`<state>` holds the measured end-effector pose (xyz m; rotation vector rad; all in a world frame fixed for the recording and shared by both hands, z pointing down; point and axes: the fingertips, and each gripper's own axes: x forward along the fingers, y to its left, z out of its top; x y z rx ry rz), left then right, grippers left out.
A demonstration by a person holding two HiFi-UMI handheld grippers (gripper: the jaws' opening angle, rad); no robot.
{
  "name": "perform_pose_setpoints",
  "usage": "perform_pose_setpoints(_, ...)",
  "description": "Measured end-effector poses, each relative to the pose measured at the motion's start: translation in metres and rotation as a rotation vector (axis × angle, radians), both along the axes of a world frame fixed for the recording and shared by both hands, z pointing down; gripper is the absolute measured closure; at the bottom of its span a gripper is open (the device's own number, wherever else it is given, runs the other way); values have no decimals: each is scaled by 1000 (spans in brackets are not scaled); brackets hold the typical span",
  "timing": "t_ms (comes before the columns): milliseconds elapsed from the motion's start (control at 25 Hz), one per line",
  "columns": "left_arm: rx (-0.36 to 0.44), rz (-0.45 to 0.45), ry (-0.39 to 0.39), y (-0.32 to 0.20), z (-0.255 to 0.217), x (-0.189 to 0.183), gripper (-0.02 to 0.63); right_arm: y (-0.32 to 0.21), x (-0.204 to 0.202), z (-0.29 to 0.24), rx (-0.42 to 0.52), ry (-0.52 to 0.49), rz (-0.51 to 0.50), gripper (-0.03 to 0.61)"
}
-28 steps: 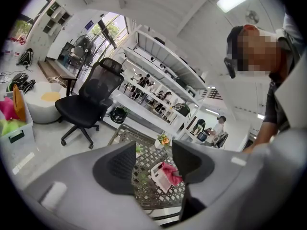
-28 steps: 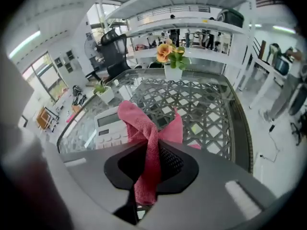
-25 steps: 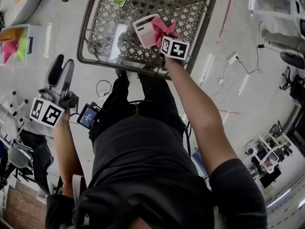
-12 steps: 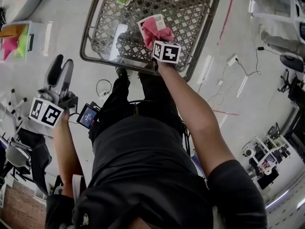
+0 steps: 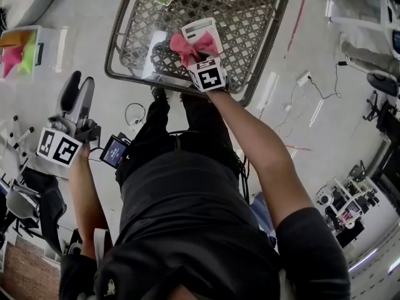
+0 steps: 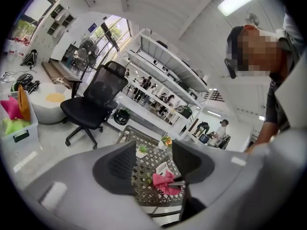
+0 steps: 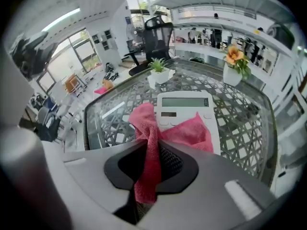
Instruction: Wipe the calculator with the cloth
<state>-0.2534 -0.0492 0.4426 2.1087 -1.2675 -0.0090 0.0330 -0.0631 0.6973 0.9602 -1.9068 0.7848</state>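
Pink terry cloth [image 7: 148,143] is bunched in my right tongs [image 7: 149,153], whose jaws are clenched on a fold of it. A short tail hangs behind the pads. The free part of the cloth spreads forward and lies on the near, keypad end of the white rectangular desktop calculator [image 7: 184,110]. The calculator's grey display and the upper rows of keys are uncovered.

The calculator lies flat near the middle of the glass-topped metal lattice table [image 5: 114,42], with its display end toward the far edge. In the head view, the cloth [image 5: 190,44] sits on the calculator's [image 5: 199,29] near end, just ahead of my right tongs' marker cube.

A small green plant in a white pot [image 7: 159,71] stands toward the far left corner. An orange flower in a white pot [image 7: 233,66] stands toward the far right corner.

My left tongs [image 6: 153,162] are released, the jaws apart with nothing between them. They are held off the table, well apart from its left edge, beside my hip [image 5: 80,89].
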Motion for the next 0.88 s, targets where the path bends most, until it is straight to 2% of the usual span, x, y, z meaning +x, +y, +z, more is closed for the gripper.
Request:
perform_pose_setpoints(200, -4, 6, -1, 0, 3, 5, 359, 14, 2, 13, 42, 69, -219, 537)
perform_pose_setpoints(320, -6, 9, -3, -2, 6, 9, 359, 16, 9, 16, 52, 91, -281, 538)
perform_pose_setpoints(520, -6, 11, -4, -5, 5, 16, 359, 11, 28, 17, 56, 115, -301, 537)
perform_pose_setpoints(880, -7, 24, -5, -13, 4, 30, 359, -8, 72, 18, 58, 161, -260, 537)
